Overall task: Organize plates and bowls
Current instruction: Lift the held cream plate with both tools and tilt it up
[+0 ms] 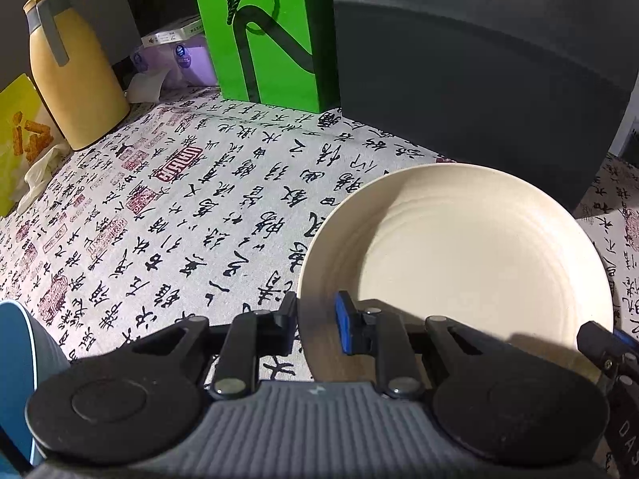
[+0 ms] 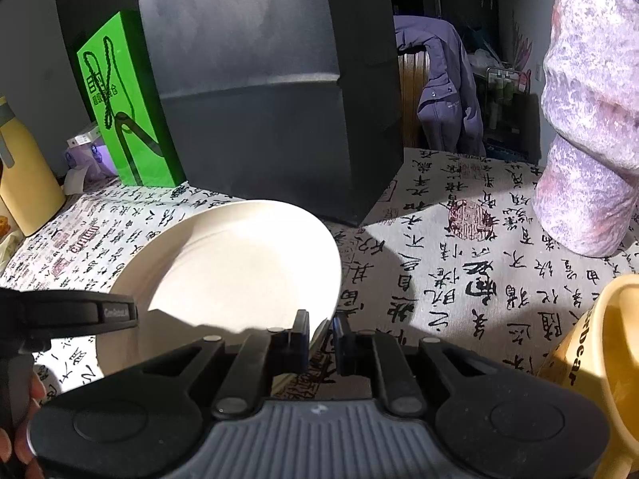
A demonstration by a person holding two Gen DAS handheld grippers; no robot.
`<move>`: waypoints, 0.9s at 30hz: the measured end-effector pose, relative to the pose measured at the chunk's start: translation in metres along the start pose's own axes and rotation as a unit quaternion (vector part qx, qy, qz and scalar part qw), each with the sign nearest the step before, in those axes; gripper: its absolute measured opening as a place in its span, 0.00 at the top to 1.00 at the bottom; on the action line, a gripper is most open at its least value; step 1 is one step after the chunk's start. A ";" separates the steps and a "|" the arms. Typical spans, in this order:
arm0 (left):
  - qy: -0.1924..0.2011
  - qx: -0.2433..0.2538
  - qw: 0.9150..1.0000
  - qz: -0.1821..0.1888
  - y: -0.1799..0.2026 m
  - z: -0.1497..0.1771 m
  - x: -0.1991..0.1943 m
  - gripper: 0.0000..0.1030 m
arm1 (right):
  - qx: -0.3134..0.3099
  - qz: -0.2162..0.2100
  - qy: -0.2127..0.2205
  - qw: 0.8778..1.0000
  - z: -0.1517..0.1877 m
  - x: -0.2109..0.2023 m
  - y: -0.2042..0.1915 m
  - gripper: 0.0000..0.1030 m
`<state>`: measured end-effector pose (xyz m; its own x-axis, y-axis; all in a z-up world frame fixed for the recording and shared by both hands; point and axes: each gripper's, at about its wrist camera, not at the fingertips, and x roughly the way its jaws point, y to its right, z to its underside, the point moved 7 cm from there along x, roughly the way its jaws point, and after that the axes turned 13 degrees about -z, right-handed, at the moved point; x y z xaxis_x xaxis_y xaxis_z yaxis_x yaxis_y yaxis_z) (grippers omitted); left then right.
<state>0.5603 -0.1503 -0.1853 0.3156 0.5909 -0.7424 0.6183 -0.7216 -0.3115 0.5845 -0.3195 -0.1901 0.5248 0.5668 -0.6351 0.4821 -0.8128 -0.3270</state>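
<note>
The left hand-held gripper [image 1: 315,319] has its two fingers squeezed on the near left rim of the cream plate [image 1: 459,255], one finger outside and the blue pad [image 1: 342,319] inside. The right hand-held gripper [image 2: 321,339] pinches the near right rim of the same plate [image 2: 239,263], and its fingers are almost together on the thin edge. So both grippers hold one plate, each on its own side. The plate is tipped a little, with its far edge higher in the right wrist view.

Under the plate is the desk [image 1: 179,215], covered with a cloth full of black writing and red stamps. Near the right gripper, at the right edge, sits a yellow cup [image 2: 599,359] with letters on it. Farther right stands a tall purple fuzzy thing [image 2: 587,119]. On the left, a blue thing [image 1: 20,359] pokes in at the edge.

Just behind the plate stands a big dark box [image 1: 479,80], very close to the plate's far rim. It blocks the way straight ahead. Beside the box is a green bag [image 1: 271,32] with a rope handle. Farther left is a yellow jug [image 1: 72,80] with a gray handle, and a yellow snack pack [image 1: 20,135] next to it. A purple pack [image 1: 187,60] lies at the back. A purple coat [image 2: 443,88] hangs far behind the desk.
</note>
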 end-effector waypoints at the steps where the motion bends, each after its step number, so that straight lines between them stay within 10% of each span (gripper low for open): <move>1: 0.000 0.000 1.000 0.001 0.000 0.000 0.000 0.80 | -0.001 0.000 0.001 1.000 0.000 -0.001 -0.001 0.89; 27: 0.052 -0.016 0.996 0.069 -0.036 -0.020 -0.058 0.80 | 0.010 -0.021 0.074 0.997 -0.025 -0.049 -0.012 0.89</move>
<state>0.5346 -0.1515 -0.1190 0.4708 0.5222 -0.7110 0.5857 -0.7878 -0.1907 0.5703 -0.3344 -0.1374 0.6036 0.6123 -0.5105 0.4923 -0.7900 -0.3655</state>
